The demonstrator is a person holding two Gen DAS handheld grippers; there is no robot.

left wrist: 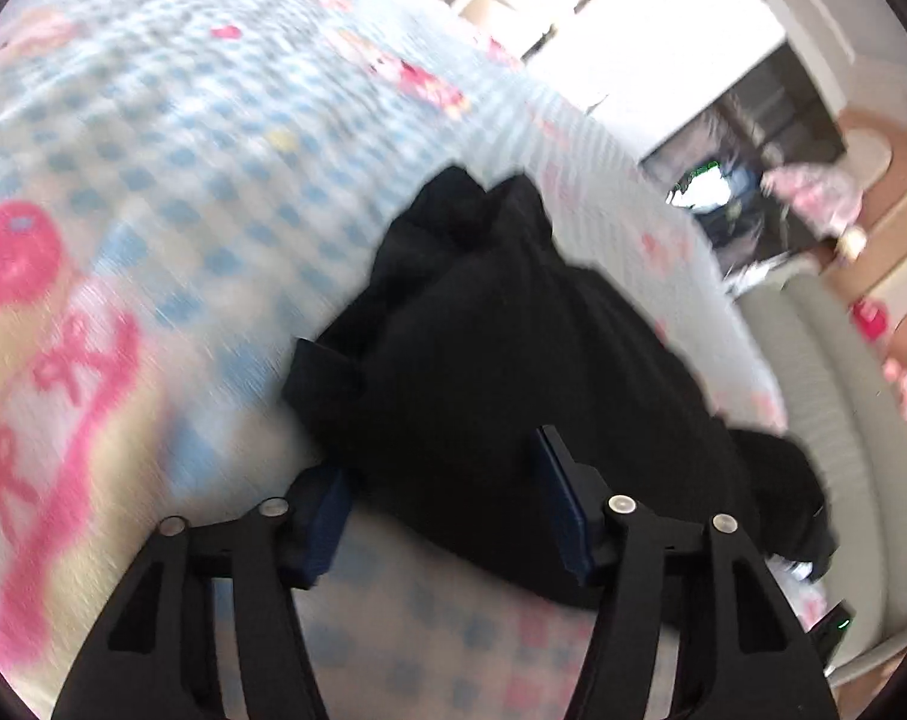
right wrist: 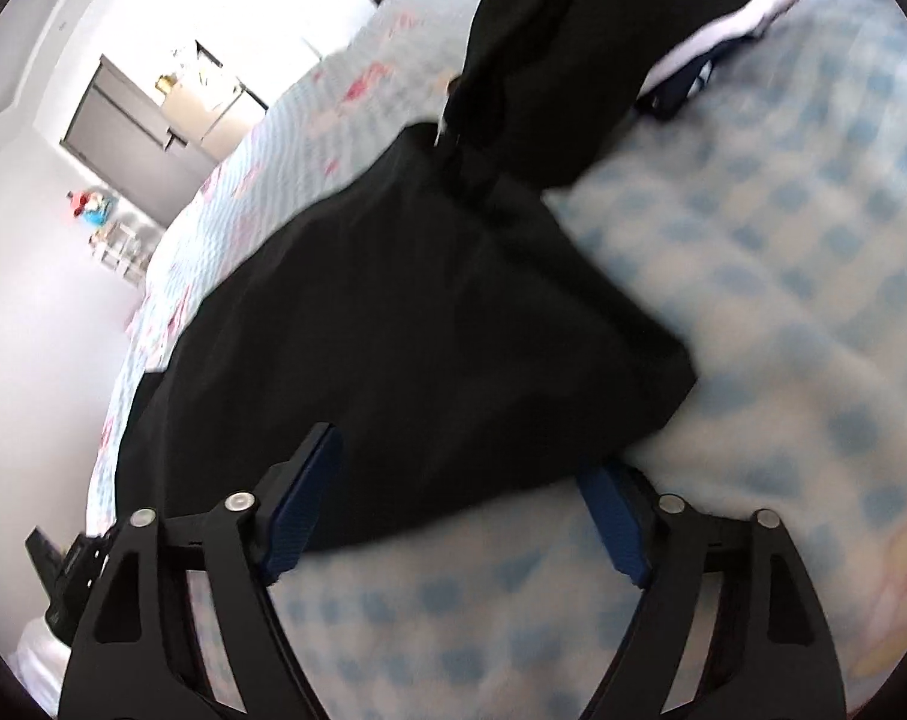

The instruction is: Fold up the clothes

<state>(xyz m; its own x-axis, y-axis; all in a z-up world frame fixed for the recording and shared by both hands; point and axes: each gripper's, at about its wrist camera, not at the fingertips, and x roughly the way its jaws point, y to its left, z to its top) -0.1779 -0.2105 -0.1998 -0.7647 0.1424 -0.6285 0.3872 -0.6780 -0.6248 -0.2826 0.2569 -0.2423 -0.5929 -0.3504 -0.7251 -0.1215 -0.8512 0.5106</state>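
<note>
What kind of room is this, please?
Probably a bedroom. A black garment lies on a bed covered with a blue-checked, pink-printed bedspread, and dark cabinets stand against the far wall.

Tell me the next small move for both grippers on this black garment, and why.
Probably close both grippers on the near hem. The left gripper and right gripper are both open, each straddling the near edge of the black garment lying bunched on the checked blanket, so nothing is gripped yet. The views are blurred, so check contact first.

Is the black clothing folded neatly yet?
No. The black garment lies bunched and rumpled on the checked blanket, with uneven edges.
</note>
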